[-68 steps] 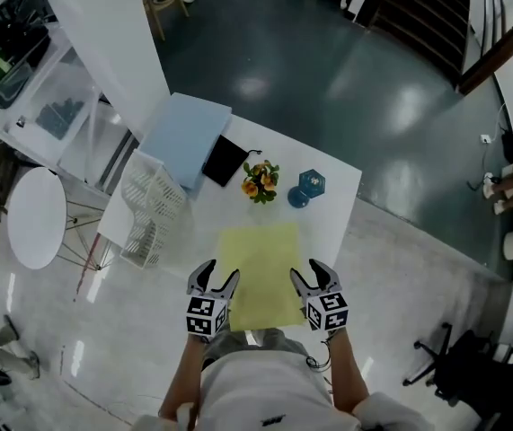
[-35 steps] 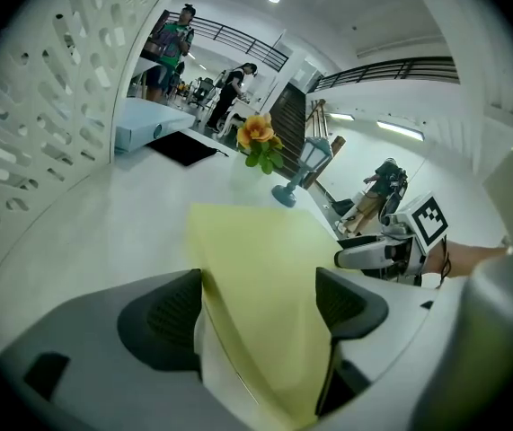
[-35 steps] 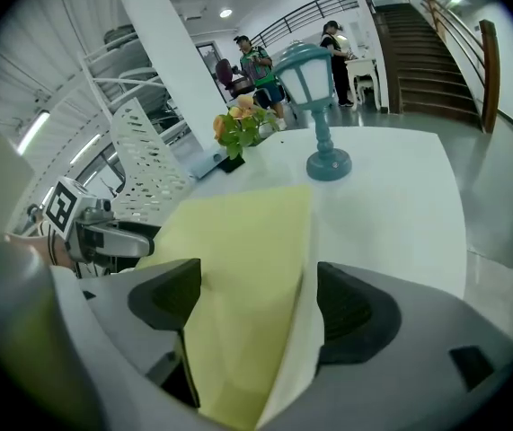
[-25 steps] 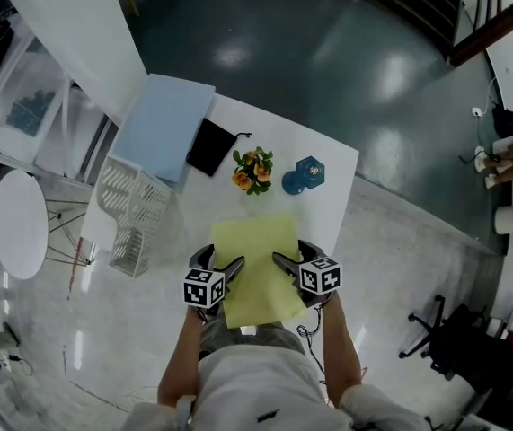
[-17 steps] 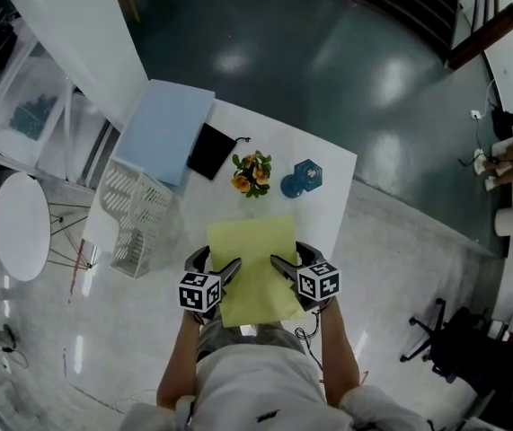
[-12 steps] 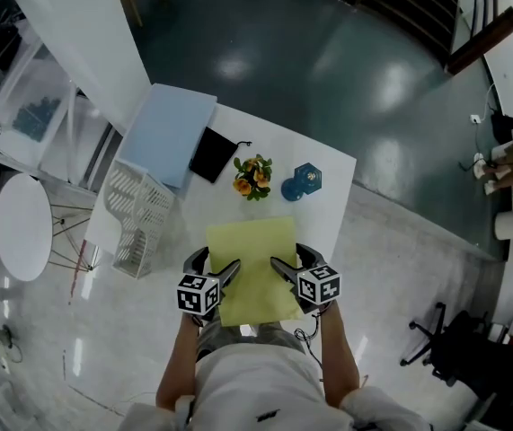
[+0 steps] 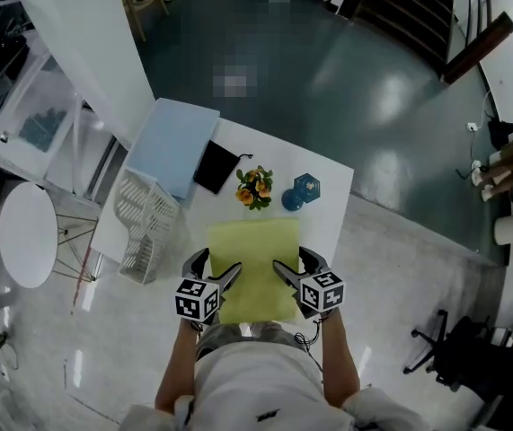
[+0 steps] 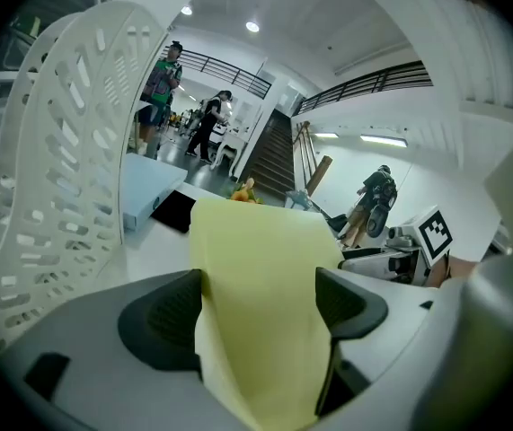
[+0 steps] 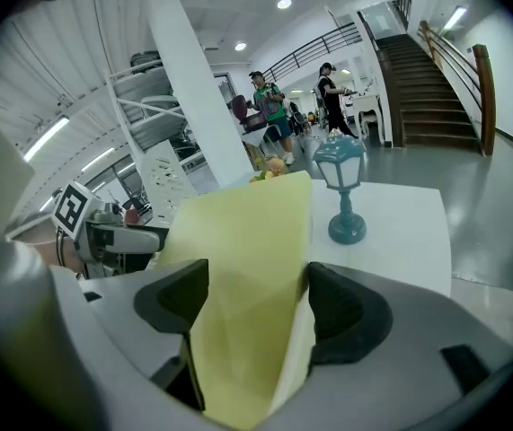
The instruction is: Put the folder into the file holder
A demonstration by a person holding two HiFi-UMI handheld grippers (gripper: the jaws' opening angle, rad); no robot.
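I'm counting one folder [image 7: 254,272], one file holder [image 7: 146,229], one blue box [image 7: 173,145], one pouch [image 7: 214,167], one flower bunch [image 7: 254,188], one lamp [image 7: 301,191] and two grippers: left gripper [image 7: 220,260], right gripper [image 7: 290,259].

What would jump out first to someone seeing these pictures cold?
A yellow folder, gripped on either side by the left gripper and the right gripper, whose jaws have just been closing on it, over the near edge of a white table. At the table's left edge stands a white file holder; a blue lantern and small flowers sit farther back.
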